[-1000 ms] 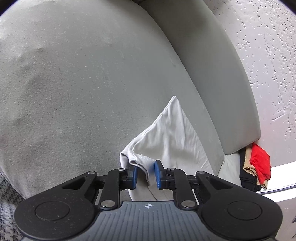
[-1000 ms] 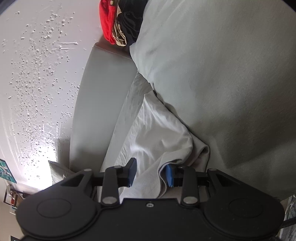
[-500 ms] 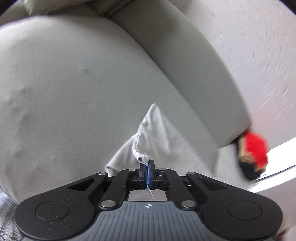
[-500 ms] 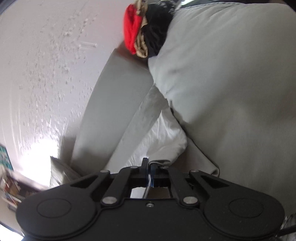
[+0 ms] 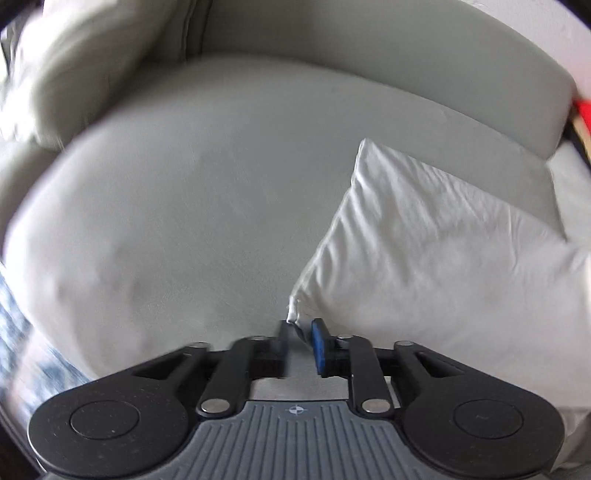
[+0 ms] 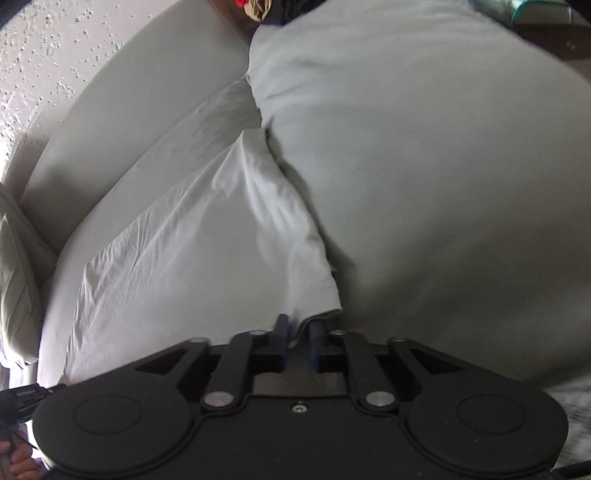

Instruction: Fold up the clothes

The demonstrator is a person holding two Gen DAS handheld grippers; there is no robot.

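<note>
We're in a home, living room by the look of it: pale grey sofa seat cushion [image 5: 207,206], padded backrest [image 5: 388,74], loose throw pillow [image 5: 62,70] (blurred), textured plaster wall [image 6: 40,48], heap of red and dark clothes [image 6: 266,9] on the arm.

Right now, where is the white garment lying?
The white garment lies on the grey sofa cushion, right of centre in the left wrist view, against the sofa backrest.
</note>
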